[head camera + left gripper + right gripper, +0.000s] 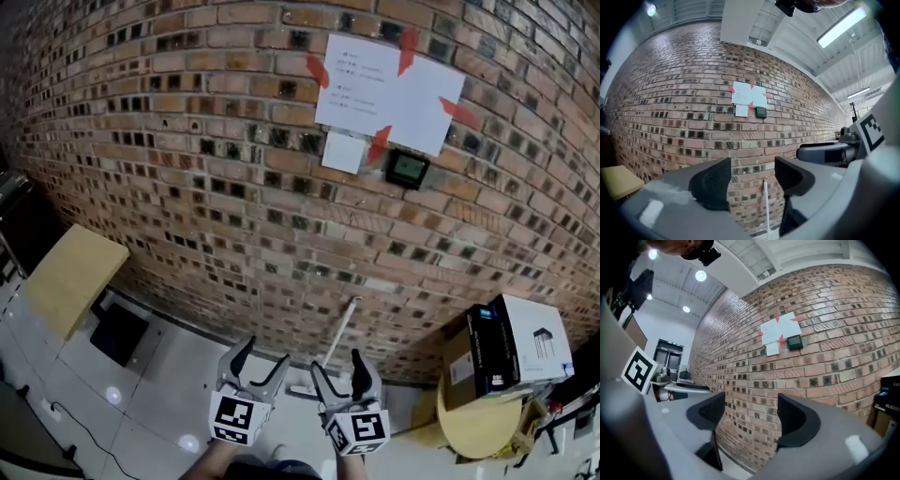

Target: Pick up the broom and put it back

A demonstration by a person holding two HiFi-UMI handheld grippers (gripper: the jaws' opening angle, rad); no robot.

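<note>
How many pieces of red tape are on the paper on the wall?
4. One tape piece at the paper's left edge, one on top, one at the right, one at the bottom beside the small white note. None appear hidden.

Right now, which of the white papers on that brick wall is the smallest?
The little square note. It hangs just below the big sheets held up with red tape, and it sits immediately left of the dark wall panel.

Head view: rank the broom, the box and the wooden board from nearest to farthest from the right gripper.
1. Broom, leaning on the wall just ahead of the right gripper.
2. Box, off to the right.
3. Wooden board, far left.
</note>
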